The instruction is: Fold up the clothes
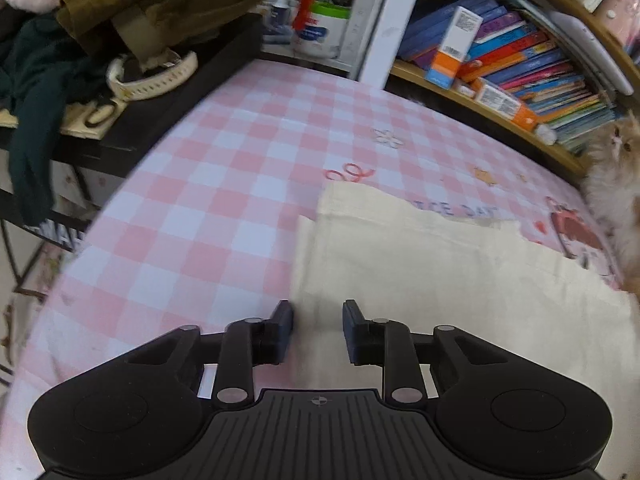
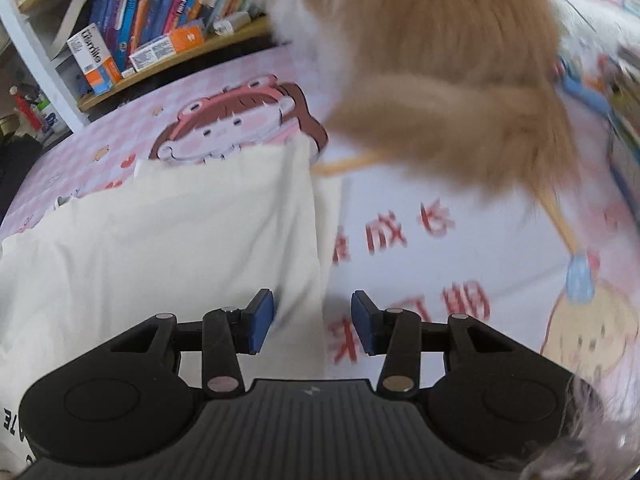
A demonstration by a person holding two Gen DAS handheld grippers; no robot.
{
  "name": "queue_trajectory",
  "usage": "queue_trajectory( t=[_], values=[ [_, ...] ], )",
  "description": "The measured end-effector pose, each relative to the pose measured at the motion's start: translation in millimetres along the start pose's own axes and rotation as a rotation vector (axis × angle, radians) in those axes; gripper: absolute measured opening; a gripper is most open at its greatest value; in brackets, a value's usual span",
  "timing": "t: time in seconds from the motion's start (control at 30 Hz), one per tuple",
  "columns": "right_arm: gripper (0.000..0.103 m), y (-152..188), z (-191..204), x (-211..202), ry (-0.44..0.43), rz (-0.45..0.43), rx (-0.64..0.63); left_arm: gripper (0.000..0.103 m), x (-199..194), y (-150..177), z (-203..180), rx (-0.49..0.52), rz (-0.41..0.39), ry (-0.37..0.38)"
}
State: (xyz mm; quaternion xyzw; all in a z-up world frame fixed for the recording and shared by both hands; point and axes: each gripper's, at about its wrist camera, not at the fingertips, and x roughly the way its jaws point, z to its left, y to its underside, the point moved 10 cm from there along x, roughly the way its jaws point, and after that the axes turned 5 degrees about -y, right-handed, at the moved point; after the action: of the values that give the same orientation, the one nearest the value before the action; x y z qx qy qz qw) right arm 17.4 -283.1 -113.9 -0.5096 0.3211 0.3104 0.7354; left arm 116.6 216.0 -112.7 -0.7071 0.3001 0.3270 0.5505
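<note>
Left gripper point(image 1: 318, 330): jaws apart, nothing between them. It sits over the left edge of the cream garment point(image 1: 440, 280), with the left finger over the pink checked bedsheet point(image 1: 200, 200) and the right finger over the cloth. Contact with the fabric cannot be judged from this view.

Right gripper point(image 2: 313, 326): jaws likewise spread and empty, straddling the right edge of the same cream garment point(image 2: 160, 240). The left pad lies over cloth, the right pad over the printed sheet point(image 2: 400, 240) with its red characters.

Garment: lies flat on the bed between the two grippers. A doubled layer shows along each side edge, so it looks partly folded already. Dark lettering is visible at the near left corner in the right view.

Beyond the garment: an orange and white cat point(image 2: 420, 60) stands on the sheet just past the far right corner of the cloth, blurred, its tail hanging close to that edge. The left view shows the cat point(image 1: 616, 184) at the right margin of the bed.

Further back: a bookshelf point(image 1: 520, 60) and a dark side rack heaped with clothes point(image 1: 140, 4).

Risks, as judgement:
- The cat steps onto the garment, pinning or rumpling a fold.
- The right gripper closes near the tail or startles the animal.
- Each gripper pinches only the top layer at the doubled edges, so the fold slips apart on lifting.
- A pad catches the sheet along with the cloth.
</note>
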Motion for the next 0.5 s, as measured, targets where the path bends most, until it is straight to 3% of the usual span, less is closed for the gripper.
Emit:
queue_trajectory(
  t=[0.03, 0.07, 0.13, 0.17, 0.27, 0.4, 0.5],
  values=[
    [0.034, 1.3, 3.9, 0.6, -0.003, -0.004, -0.009, 0.004, -2.2, -0.2, -4.4, 0.021, -0.001, 0.008],
    [0.017, 2.7, 7.8, 1.3, -0.005, -0.008, -0.019, 0.004, -4.9, -0.8, -8.9, 0.043, -0.003, 0.015],
    [0.010, 4.1, 16.1, 3.8, -0.019, -0.002, -0.043, 0.004, -19.0, -14.7, -10.7, 0.060, -0.083, -0.003],
    [0.009, 2.6, 20.2, 4.7, -0.010, -0.008, -0.064, 0.004, -26.6, -24.1, -7.9, 0.051, -0.127, -0.014],
    [0.008, -11.5, 26.0, 6.6, -0.011, -0.067, -0.080, 0.004, -17.3, -40.3, 4.8, 0.031, -0.130, -0.031],
    [0.008, -23.3, 36.4, 30.1, 0.011, -0.045, -0.125, 0.005, 18.3, -34.5, 10.1, 0.080, -0.029, -0.079],
    [0.010, -31.3, 40.9, 35.9, 0.032, -0.043, -0.172, 0.015, 15.8, -30.0, 21.0, 0.038, -0.030, -0.100]
  ],
)
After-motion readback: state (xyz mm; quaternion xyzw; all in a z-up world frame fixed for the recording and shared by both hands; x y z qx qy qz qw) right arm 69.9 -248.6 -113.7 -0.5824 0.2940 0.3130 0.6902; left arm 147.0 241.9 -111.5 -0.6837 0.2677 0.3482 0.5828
